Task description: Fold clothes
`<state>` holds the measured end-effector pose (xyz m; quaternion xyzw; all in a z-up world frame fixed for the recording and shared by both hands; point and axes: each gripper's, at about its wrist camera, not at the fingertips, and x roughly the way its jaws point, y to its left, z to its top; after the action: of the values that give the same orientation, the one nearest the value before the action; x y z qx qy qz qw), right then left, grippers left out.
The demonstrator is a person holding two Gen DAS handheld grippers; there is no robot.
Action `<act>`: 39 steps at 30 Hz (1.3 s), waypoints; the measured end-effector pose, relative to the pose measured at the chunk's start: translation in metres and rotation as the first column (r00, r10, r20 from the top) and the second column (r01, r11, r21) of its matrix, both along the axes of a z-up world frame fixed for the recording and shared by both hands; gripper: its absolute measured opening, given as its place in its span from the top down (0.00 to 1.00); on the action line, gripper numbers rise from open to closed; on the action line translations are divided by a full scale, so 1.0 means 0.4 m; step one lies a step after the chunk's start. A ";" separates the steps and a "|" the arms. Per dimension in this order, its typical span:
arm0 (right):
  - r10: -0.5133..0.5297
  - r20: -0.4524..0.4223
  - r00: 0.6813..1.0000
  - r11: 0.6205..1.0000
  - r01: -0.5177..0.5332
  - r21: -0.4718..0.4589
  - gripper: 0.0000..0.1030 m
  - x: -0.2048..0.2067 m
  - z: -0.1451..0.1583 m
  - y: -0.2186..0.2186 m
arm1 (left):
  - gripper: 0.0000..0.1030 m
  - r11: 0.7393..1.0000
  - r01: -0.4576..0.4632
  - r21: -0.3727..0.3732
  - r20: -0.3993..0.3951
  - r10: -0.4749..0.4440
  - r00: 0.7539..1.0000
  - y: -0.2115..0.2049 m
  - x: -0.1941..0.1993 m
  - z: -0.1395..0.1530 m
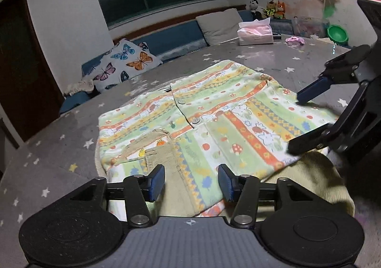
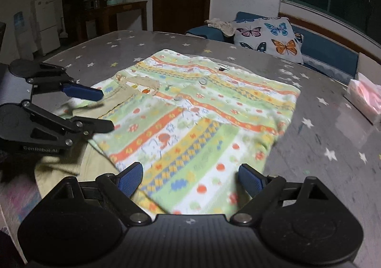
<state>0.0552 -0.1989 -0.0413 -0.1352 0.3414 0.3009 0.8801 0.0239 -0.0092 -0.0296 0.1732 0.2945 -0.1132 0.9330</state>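
A little patterned shirt [image 1: 214, 111] lies flat on the gray table with stars [image 1: 59, 149], right in front of both grippers, and it partly covers a plain yellow cloth [image 1: 316, 180] at the near edge. Both sleeves look folded in over the front already, so I think the side folds are done and the next fold is about to start. The left gripper [image 1: 191, 182] hangs over the near hem with its jaws partly apart and nothing pinched between them. The right gripper [image 2: 190, 178] hangs over the near hem on the other side, its jaws spread wide, and it holds nothing too. The shirt's long way runs from the near hem away to the collar [image 1: 166, 89], so the neck points to the far side of the table, toward the butterfly pillow [image 1: 126, 63]. The line of buttons runs the same way. Next, I think each gripper needs to go down, pinch a near corner of the hem, and lift it up and over toward the collar. They should move together so the fold stays straight, and they should not grab the yellow cloth by mistake.
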 end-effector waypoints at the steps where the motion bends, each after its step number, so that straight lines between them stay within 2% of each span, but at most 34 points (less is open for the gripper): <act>1: -0.006 0.001 1.000 1.000 0.006 -0.003 0.13 -0.007 0.001 -0.009 | 0.46 1.000 0.001 0.000 0.002 -0.001 1.000 0.004 -0.004 0.000; 6: -0.034 -0.012 0.999 0.999 0.034 -0.014 0.13 -0.028 -0.006 -0.041 | 0.45 1.000 -0.022 0.003 0.003 0.022 1.000 0.023 -0.023 0.003; 9: -0.067 0.013 0.998 0.998 0.066 0.012 0.13 -0.036 0.015 -0.066 | 0.45 0.999 -0.029 0.012 0.015 0.029 0.999 0.041 -0.050 0.016; 12: -0.116 0.038 0.993 0.993 0.114 0.037 0.13 -0.031 0.031 -0.089 | 0.44 0.999 -0.042 0.034 0.022 0.041 0.999 0.064 -0.081 0.026; 15: -0.137 0.038 0.990 0.991 0.137 0.009 0.13 -0.023 0.012 -0.096 | 0.42 0.997 -0.040 0.072 0.021 0.039 0.999 0.081 -0.114 0.028; 19: -0.143 0.034 0.989 0.989 0.144 -0.020 0.13 -0.027 -0.013 -0.107 | 0.38 0.992 -0.009 0.129 0.014 0.007 1.000 0.082 -0.157 0.020; 24: -0.184 0.064 0.981 0.983 0.185 -0.014 0.13 -0.041 0.007 -0.135 | 0.31 0.979 0.058 0.194 0.032 -0.065 0.997 0.051 -0.197 0.000; 29: -0.221 0.027 0.975 0.975 0.221 -0.011 0.13 -0.040 -0.010 -0.163 | 0.31 0.970 0.105 0.218 0.041 -0.116 0.992 0.021 -0.211 -0.015; 33: -0.235 0.057 0.970 0.972 0.236 -0.004 0.12 -0.046 0.006 -0.173 | 0.31 0.967 0.128 0.220 0.053 -0.143 0.988 0.006 -0.210 -0.020; 36: -0.250 0.035 0.968 0.968 0.250 -0.007 0.12 -0.038 -0.007 -0.180 | 0.31 0.965 0.143 0.219 0.064 -0.160 0.985 -0.008 -0.204 -0.024; 39: -0.238 0.052 0.970 0.971 0.239 -0.009 0.12 -0.050 0.005 -0.179 | 0.31 0.961 0.168 0.221 0.081 -0.190 0.978 -0.022 -0.204 -0.023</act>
<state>0.0350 -0.2706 -0.0395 -0.1073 0.3349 0.1870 0.9173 -0.0577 -0.0179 -0.0390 0.3038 0.2402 -0.1560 0.9087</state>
